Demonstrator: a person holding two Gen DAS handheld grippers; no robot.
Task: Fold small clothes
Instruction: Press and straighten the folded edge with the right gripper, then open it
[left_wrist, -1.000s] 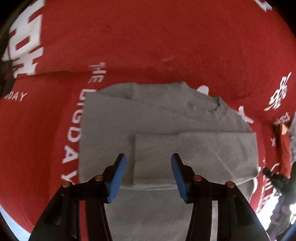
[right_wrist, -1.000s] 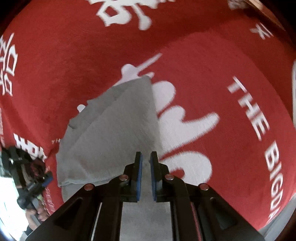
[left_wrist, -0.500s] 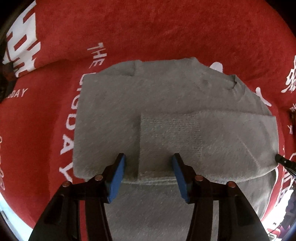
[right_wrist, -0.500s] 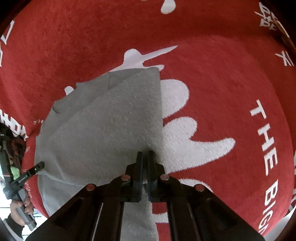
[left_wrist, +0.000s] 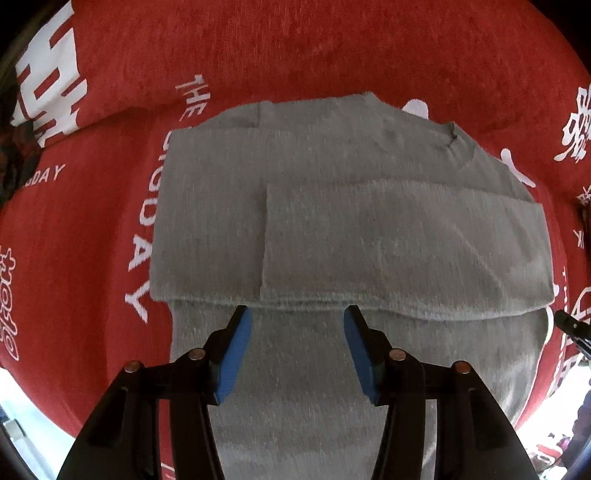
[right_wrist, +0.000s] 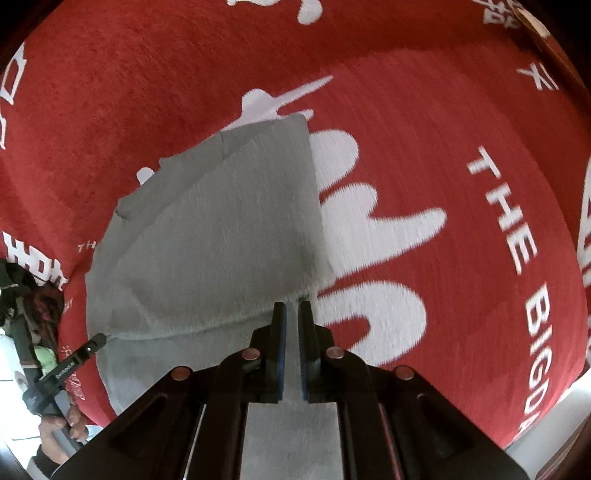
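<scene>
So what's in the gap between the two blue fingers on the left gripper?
Only the grey garment lying flat beneath the left gripper; its pads aren't pinching it. The left wrist view shows this.

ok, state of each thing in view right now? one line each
grey garment: lying flat on the cloth, partly folded, sleeve folded across the body, lower part not yet folded up.
left gripper: open, fingers apart above the garment, nothing between them.
right gripper: nearly shut at the garment's right edge; grip on fabric not clear.
red printed cloth: spread out under the garment.
</scene>
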